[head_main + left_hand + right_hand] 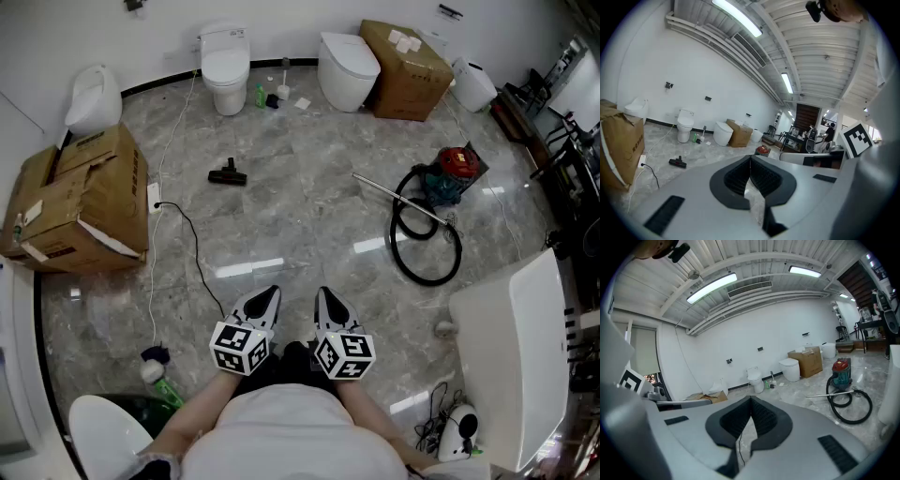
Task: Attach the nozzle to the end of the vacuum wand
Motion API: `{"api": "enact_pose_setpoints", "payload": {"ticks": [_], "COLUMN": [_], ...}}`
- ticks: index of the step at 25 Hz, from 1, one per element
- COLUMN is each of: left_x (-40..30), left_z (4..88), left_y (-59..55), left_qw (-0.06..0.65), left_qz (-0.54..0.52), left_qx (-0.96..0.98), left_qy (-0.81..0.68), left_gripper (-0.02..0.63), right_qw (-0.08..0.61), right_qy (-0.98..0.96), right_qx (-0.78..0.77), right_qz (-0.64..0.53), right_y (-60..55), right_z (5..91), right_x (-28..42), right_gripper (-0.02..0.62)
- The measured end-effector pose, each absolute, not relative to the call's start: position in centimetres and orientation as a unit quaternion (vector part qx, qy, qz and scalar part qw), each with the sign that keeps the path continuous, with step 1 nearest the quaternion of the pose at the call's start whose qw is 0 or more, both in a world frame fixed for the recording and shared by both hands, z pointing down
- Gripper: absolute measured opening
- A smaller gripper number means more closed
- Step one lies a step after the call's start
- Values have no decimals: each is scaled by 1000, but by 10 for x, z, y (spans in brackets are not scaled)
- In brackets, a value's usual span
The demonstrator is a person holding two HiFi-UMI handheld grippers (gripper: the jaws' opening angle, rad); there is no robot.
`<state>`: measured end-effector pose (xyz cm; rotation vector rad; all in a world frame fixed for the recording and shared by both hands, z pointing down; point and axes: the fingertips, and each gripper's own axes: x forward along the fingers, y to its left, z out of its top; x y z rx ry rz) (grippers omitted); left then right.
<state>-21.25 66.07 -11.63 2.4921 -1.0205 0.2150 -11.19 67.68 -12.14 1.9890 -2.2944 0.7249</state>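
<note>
Black plastic floor nozzle (227, 174) (678, 162) lies on the grey marble floor (300, 234), well ahead of the fingertips and off to their left. It is small and low in the left gripper view.

Left gripper (270, 293) (750, 158): jaws clenched together, nothing between them. Right gripper (324, 293) (750, 399): likewise clenched on nothing.

Silver metal vacuum wand (398, 199) (832, 393) lies flat, well ahead and right of the fingertips, well apart from the nozzle. Its right end meets the black looped hose (424, 251) beside the red-and-teal canister vacuum (454, 172).

The nozzle's socket is too small to make out. Hands are hidden behind the marker cubes (240, 347); only the forearms (192, 422) show below them.

Both grippers sit side by side close to the body, pointing forward, tipped slightly down.
</note>
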Motion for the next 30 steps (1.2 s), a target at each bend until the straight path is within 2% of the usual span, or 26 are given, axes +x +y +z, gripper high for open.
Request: {"api": "enact_pose_setpoints", "payload": {"ticks": [13, 17, 30], "left_x": [-212, -208, -166], "left_z": [-116, -115, -107], "left_y": [662, 664, 658], "left_qw": [229, 232, 241], "left_qz": [77, 73, 52], "left_qx": [898, 898, 892], "left_qy": [-368, -366, -379], "left_gripper": [11, 11, 11], "right_qw": [7, -19, -50], "right_qy": [-724, -729, -721], "right_qx": [647, 641, 655], "right_qz": [241, 238, 222], "right_y": [685, 686, 684], "right_z": [-117, -122, -122], "right_x": [-103, -100, -36], "right_gripper": [15, 17, 17]}}
